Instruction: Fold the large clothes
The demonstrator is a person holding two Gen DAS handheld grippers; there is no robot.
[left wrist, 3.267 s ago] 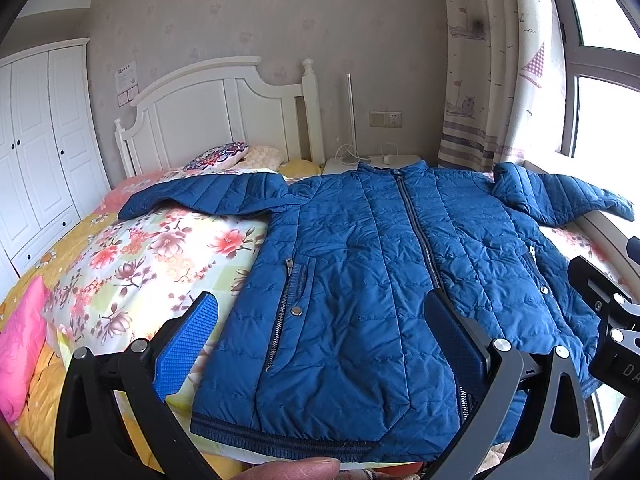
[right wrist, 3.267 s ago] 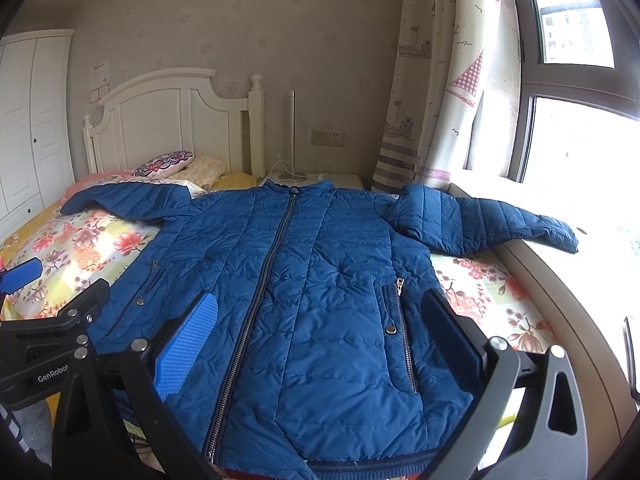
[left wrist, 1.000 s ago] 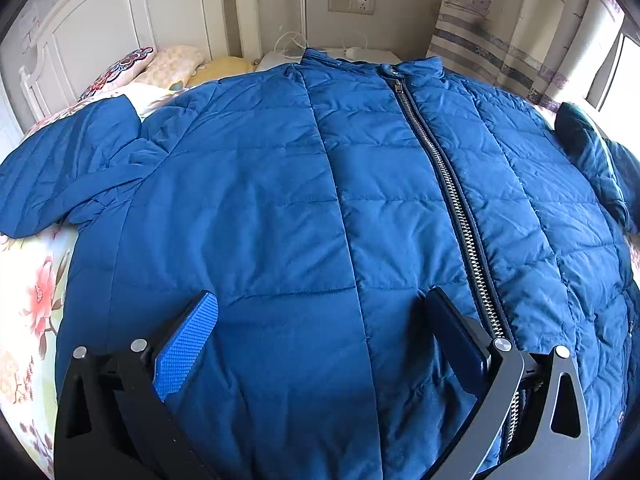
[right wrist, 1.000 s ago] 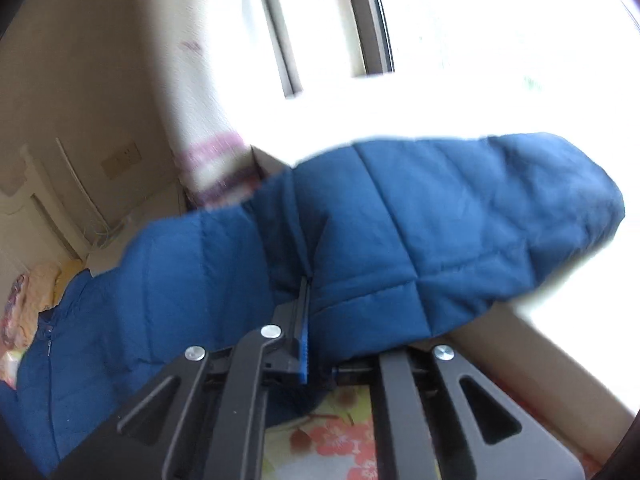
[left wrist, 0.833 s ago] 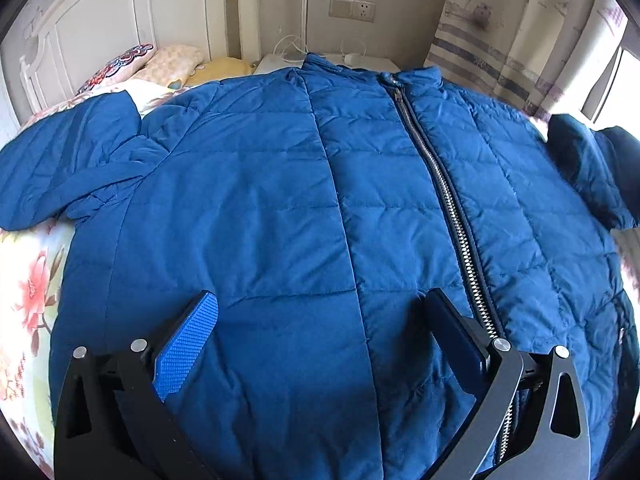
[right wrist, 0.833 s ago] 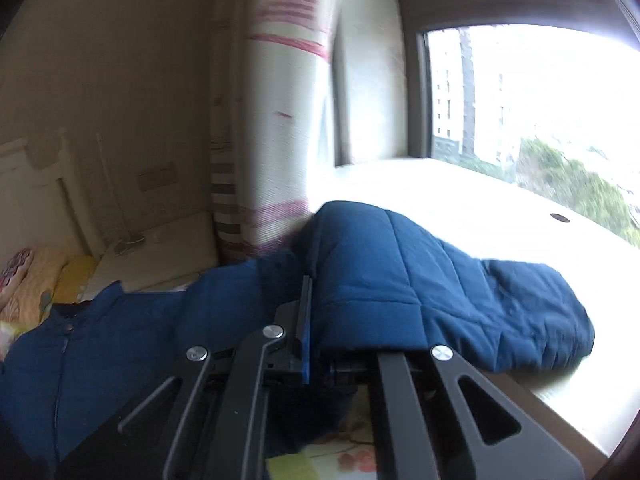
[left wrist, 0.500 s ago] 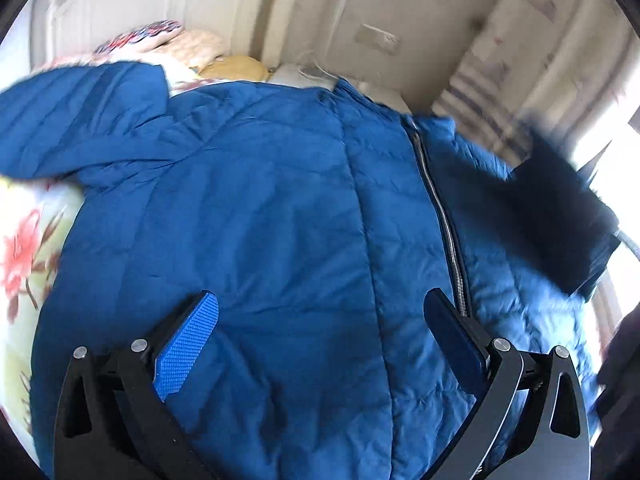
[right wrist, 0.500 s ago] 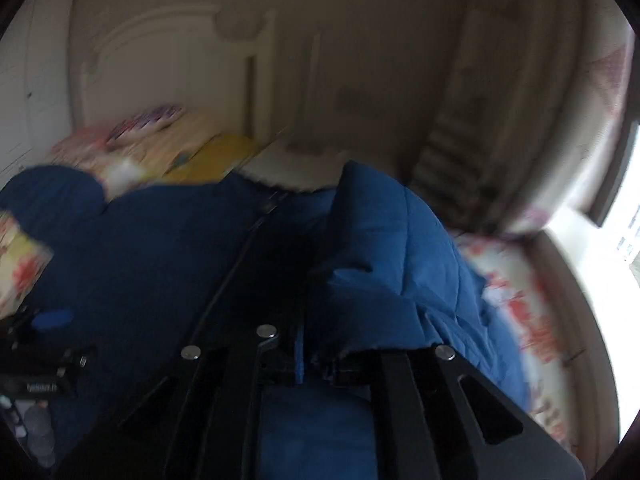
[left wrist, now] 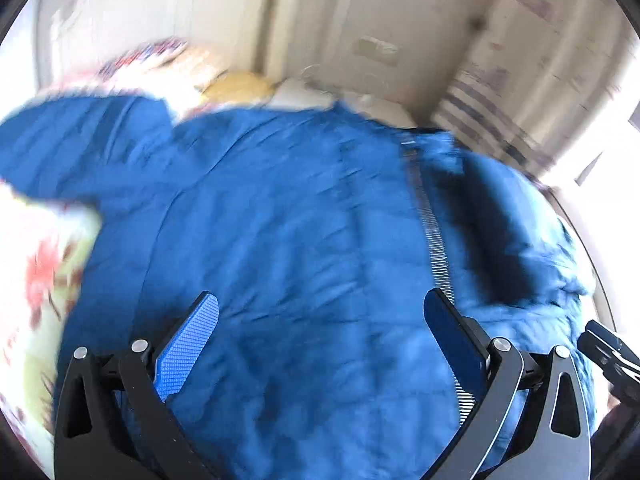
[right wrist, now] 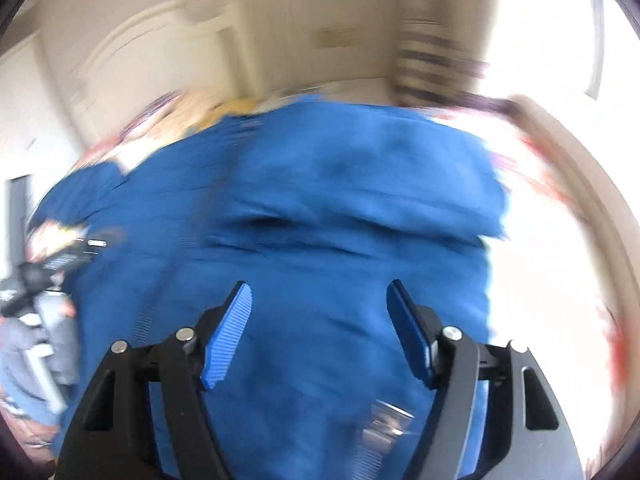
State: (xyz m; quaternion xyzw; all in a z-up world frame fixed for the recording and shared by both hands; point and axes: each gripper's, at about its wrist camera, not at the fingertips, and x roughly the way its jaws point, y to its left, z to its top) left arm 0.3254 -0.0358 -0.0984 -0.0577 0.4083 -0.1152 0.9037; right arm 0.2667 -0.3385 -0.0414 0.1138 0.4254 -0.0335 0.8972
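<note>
A blue quilted jacket (left wrist: 304, 240) lies front up on the bed, its zipper (left wrist: 434, 240) running down the middle. Its left sleeve (left wrist: 76, 156) still stretches out to the left. Its right sleeve (right wrist: 368, 184) lies folded across the chest. My left gripper (left wrist: 320, 336) is open and empty above the jacket's lower front. My right gripper (right wrist: 320, 328) is open and empty above the jacket, just below the folded sleeve. Both views are blurred by motion.
The flowered bedspread (left wrist: 36, 272) shows at the left. A white headboard (left wrist: 132, 28), pillows (left wrist: 160, 56) and a nightstand (left wrist: 320, 96) stand behind the jacket. A curtain (left wrist: 520, 80) and a bright window ledge (right wrist: 560, 200) are at the right.
My right gripper carried the right sleeve over the jacket's chest, opened and let it go. The sleeve now lies folded across the front. My left gripper stayed open and shifted a little.
</note>
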